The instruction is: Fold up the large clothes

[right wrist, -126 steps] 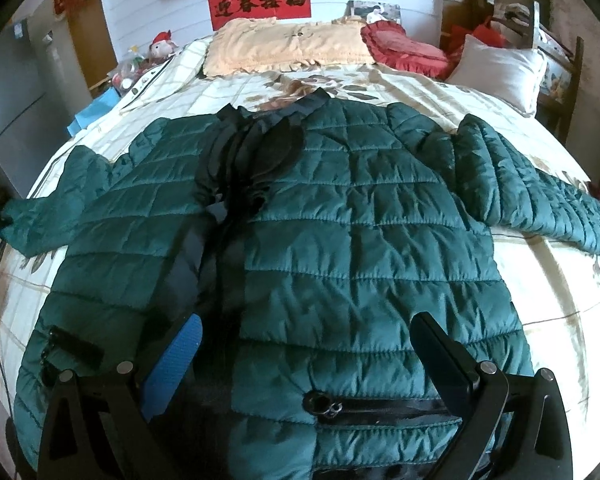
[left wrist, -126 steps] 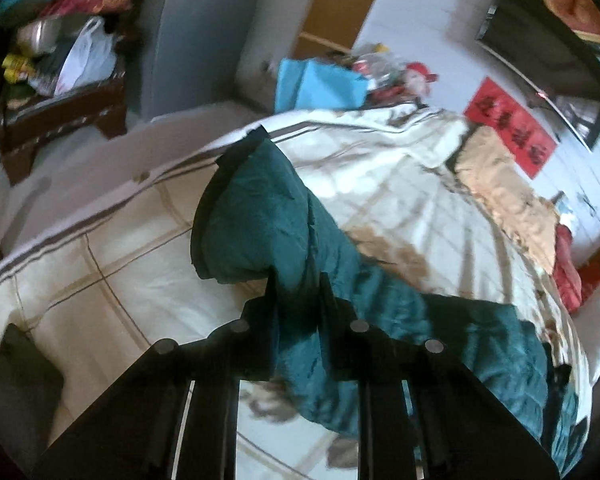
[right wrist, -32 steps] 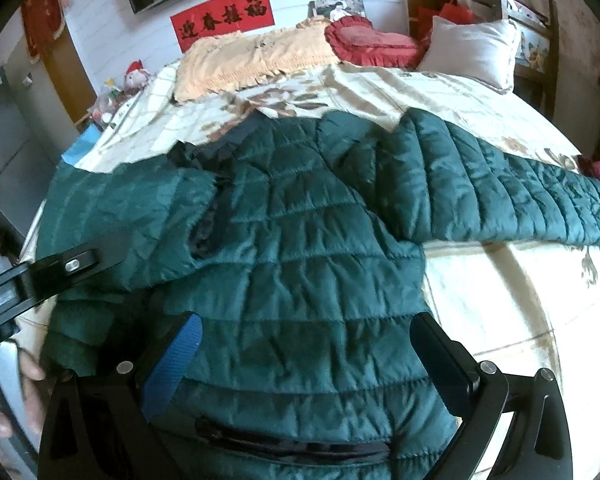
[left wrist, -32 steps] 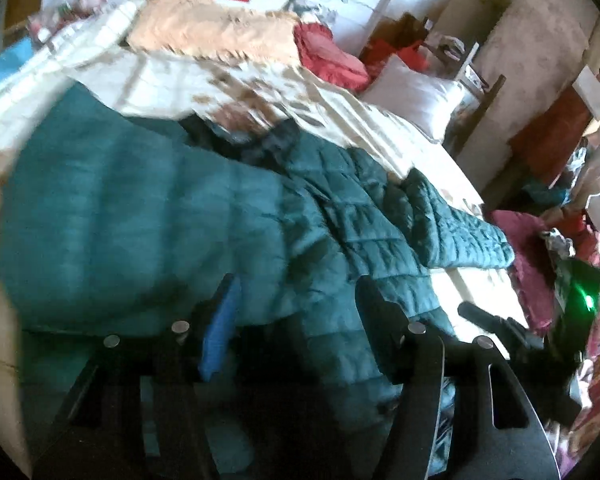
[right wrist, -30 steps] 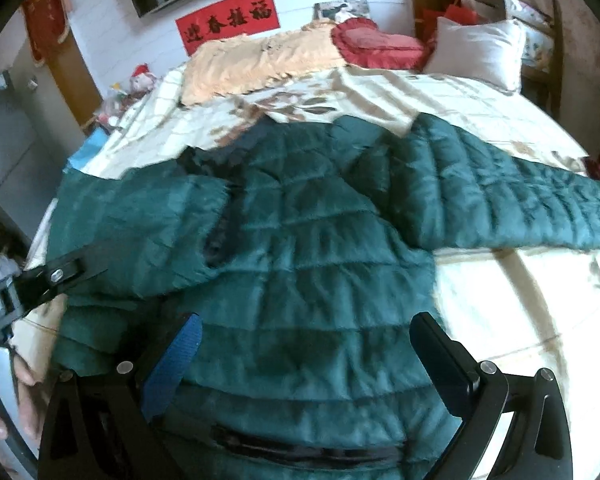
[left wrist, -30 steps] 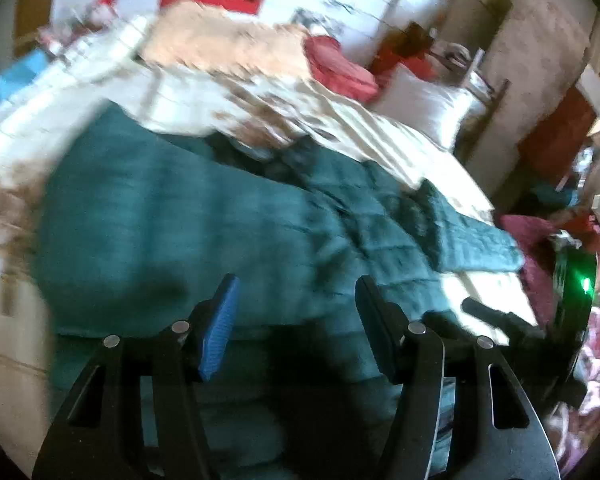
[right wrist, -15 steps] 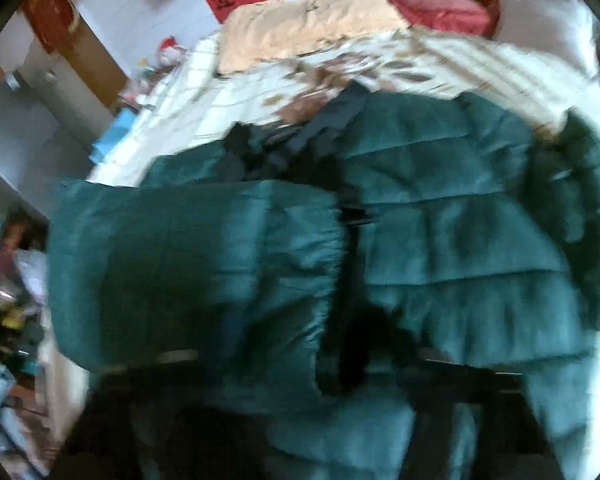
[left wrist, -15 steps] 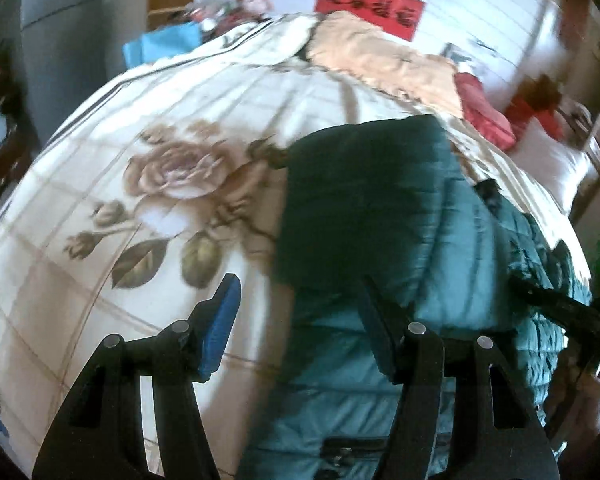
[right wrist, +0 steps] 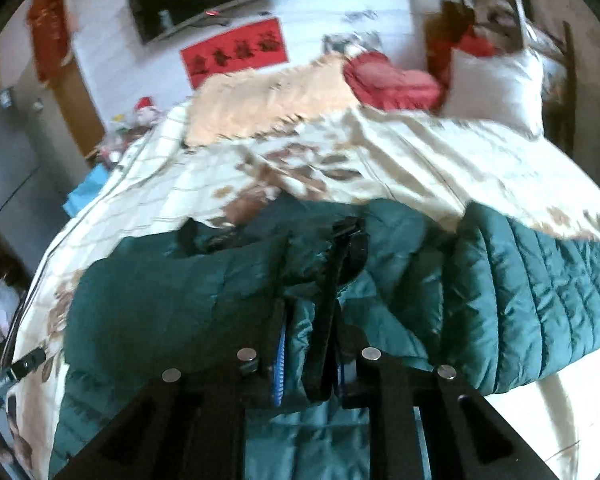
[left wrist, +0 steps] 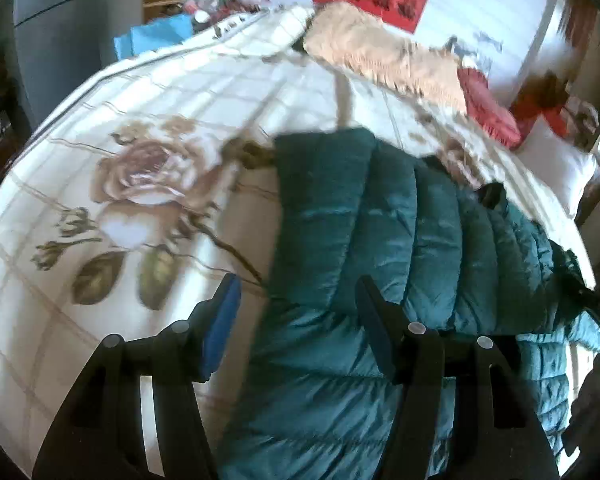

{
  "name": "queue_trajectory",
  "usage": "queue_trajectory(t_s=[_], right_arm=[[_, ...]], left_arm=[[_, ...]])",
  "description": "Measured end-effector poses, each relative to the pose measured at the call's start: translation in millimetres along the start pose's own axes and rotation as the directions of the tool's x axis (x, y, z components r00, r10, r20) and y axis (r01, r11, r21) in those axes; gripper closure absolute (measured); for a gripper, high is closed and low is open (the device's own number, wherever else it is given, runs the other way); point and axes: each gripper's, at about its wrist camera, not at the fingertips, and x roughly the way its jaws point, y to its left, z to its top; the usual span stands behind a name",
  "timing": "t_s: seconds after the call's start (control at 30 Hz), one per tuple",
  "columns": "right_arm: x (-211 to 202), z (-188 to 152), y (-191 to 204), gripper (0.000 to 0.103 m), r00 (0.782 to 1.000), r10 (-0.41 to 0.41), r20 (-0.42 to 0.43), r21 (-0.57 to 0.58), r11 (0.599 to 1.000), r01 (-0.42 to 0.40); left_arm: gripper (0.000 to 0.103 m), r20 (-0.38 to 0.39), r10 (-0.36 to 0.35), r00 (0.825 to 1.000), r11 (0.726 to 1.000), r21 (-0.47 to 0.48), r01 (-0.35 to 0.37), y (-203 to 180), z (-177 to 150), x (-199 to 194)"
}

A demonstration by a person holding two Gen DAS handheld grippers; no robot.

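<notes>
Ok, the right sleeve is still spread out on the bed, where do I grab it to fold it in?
Take the sleeve near its outer end, where it lies flat on the bedspread clear of the body, coming from above with jaws across its width. That end runs past the picture's edge, so find the cuff first. The right gripper is shut on the jacket front, so release first.

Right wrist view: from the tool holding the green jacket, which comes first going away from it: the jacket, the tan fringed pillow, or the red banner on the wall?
1. Green jacket: pinched in the right tool, bottom centre.
2. Tan fringed pillow: at the bed's head, centre.
3. Red banner: on the wall behind the pillow, upper centre-left.
</notes>
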Motion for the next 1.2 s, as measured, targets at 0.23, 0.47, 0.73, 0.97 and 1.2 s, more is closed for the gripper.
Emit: queue_trajectory(t_s=[0.23,0.47,0.73,0.97,1.2], right_arm=[[20,-15,-12,0.085,0.996,-0.085,-0.034,-0.055,0.995,0.083],[-35,-3,-10,0.037,0.998,-0.006,0.059,-0.009,1.000,0.006],[-12,-5,53,0.037,0.995,0.100,-0.003,-0.147,0.984,-0.100],[39,-13,67,0.037,0.998,-0.021,-0.056,-0.259,0.966,0.005],[52,-11,36,0.037,0.992,-0.086,-0.087,-0.209,0.976,0.066]], left_arm=[[0.043,-0.051,0.055,0.997,0.998,0.041,-0.053,-17,-4,33],[0.043,0.057,0.026,0.998,0.998,0.047,-0.029,-28,3,3],[0.043,0.042,0.052,0.998,0.993,0.100,-0.056,-53,17,26],[0.043,0.011,0.080,0.997,0.989,0.121,-0.081,-61,14,50],[0.042,0.009,0.097,0.995,0.984,0.152,-0.097,-67,12,57]])
